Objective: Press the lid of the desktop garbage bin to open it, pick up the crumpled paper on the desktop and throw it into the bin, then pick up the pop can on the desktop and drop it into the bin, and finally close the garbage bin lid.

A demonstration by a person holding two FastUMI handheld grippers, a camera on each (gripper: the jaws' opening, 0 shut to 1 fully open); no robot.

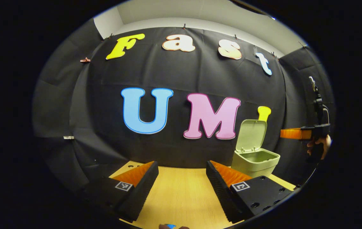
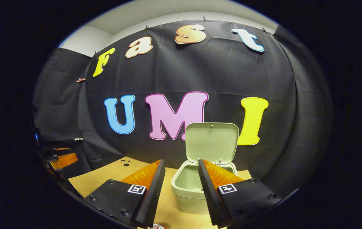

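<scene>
Bin (image 2: 197, 187) sits on the counter (image 2: 111, 178) toward the back cloth, at about 12 o'clock from the right tongs (image 2: 178, 190) and close in front of them. Its lid (image 2: 211, 141) stands up and open, hinged at the far edge, and the inside looks empty from here. From the left tongs (image 1: 182, 187) the same bin (image 1: 254, 162) lies at roughly 2 o'clock, farther off, lid (image 1: 251, 135) tilted back.

A metal can top (image 2: 158, 226) peeks in at 6 o'clock under the right tongs, barely visible; probably the pop can. Judging by type: light, thin-walled, slick, dents if squeezed hard, so take it across the middle of the body with a soft pinch. A small blue-tipped bit (image 1: 170, 226) shows at 6 o'clock under the left tongs; can't tell what it is. Crumpled paper: can't place it.

Lid looks like thin, light plastic; closing it should need only a nudge on the top edge.

Left tongs spread wide, holding nothing. Right tongs spread too, nothing between them, bin framed in the gap. A hand (image 1: 319, 144) holds the right tool at 3 o'clock in the left gripper view.
</scene>
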